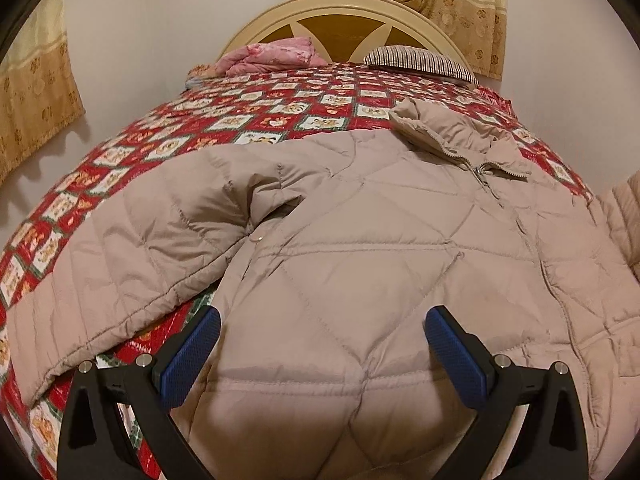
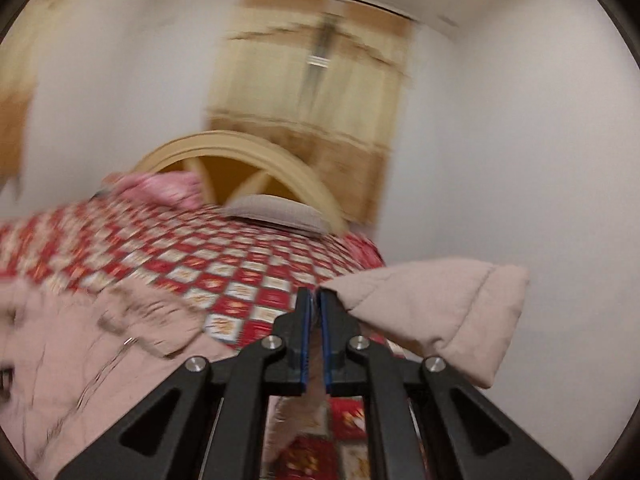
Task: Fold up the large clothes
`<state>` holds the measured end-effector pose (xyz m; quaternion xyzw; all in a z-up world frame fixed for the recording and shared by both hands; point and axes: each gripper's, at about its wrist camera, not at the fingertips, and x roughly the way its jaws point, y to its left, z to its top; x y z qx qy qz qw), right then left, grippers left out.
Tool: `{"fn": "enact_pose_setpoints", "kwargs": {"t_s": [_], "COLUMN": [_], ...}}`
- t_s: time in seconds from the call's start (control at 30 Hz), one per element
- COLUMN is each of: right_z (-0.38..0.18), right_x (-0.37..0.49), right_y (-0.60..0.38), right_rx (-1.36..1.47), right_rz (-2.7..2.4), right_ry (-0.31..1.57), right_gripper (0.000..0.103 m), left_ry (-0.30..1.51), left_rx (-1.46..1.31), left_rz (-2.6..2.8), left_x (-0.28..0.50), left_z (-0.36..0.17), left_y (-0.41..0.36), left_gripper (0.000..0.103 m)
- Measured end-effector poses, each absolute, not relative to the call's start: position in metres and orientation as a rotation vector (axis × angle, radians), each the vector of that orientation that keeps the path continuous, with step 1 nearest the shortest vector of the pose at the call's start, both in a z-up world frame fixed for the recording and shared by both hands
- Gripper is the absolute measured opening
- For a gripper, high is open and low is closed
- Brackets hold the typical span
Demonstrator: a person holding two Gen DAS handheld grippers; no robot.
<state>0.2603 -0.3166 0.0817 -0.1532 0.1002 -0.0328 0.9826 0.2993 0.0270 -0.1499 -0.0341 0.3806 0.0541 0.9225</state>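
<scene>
A beige quilted jacket [image 1: 360, 248] lies front up on the bed, zipped, collar toward the headboard, one sleeve [image 1: 132, 248] spread to the left. My left gripper [image 1: 322, 320] is open above the jacket's lower hem and holds nothing. My right gripper [image 2: 315, 300] is shut on the cuff of the other sleeve [image 2: 432, 312] and holds it lifted above the bed; the sleeve end folds over to the right of the fingers. The jacket body [image 2: 80, 360] shows blurred at lower left in the right wrist view.
The bed has a red and white patchwork cover [image 1: 280, 112]. A pink bundle [image 1: 276, 54] and a striped pillow [image 1: 420, 60] lie by the cream headboard [image 1: 340, 12]. Curtains [image 1: 440, 0] hang behind. The right wrist view is motion-blurred.
</scene>
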Motion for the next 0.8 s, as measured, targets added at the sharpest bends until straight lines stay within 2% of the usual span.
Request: {"fn": "enact_pose_setpoints", "kwargs": {"t_s": [0.1, 0.3, 0.5, 0.53, 0.57, 0.63, 0.73, 0.8], "right_z": [0.066, 0.007, -0.039, -0.043, -0.048, -0.057, -0.065, -0.066], "right_x": [0.261, 0.275, 0.266, 0.263, 0.258, 0.243, 0.239, 0.26], "right_y": [-0.259, -0.178, -0.13, -0.126, -0.122, -0.123, -0.129, -0.139], "right_rx": [-0.477, -0.625, -0.631, -0.649, -0.676, -0.706, -0.763, -0.766], "right_rz": [0.051, 0.239, 0.352, 0.358, 0.357, 0.363, 0.316, 0.247], "right_ry": [0.185, 0.232, 0.279, 0.279, 0.279, 0.256, 0.257, 0.308], "right_gripper": [0.005, 0.005, 0.005, 0.021, 0.059, 0.097, 0.09, 0.09], "left_ry": [0.782, 0.764, 0.748, 0.746, 0.743, 0.741, 0.729, 0.726], "left_rx": [-0.088, -0.091, -0.101, -0.1, -0.095, -0.086, -0.088, -0.099], "left_rz": [0.11, 0.11, 0.117, 0.116, 0.116, 0.113, 0.113, 0.106], "left_x": [0.295, 0.285, 0.279, 0.279, 0.278, 0.276, 0.276, 0.277], "left_z": [-0.147, -0.136, -0.127, -0.126, -0.124, -0.121, -0.118, -0.117], "left_y": [0.032, 0.038, 0.048, 0.049, 0.05, 0.052, 0.052, 0.05], "left_gripper": [0.102, 0.102, 0.102, 0.102, 0.102, 0.102, 0.102, 0.102]}}
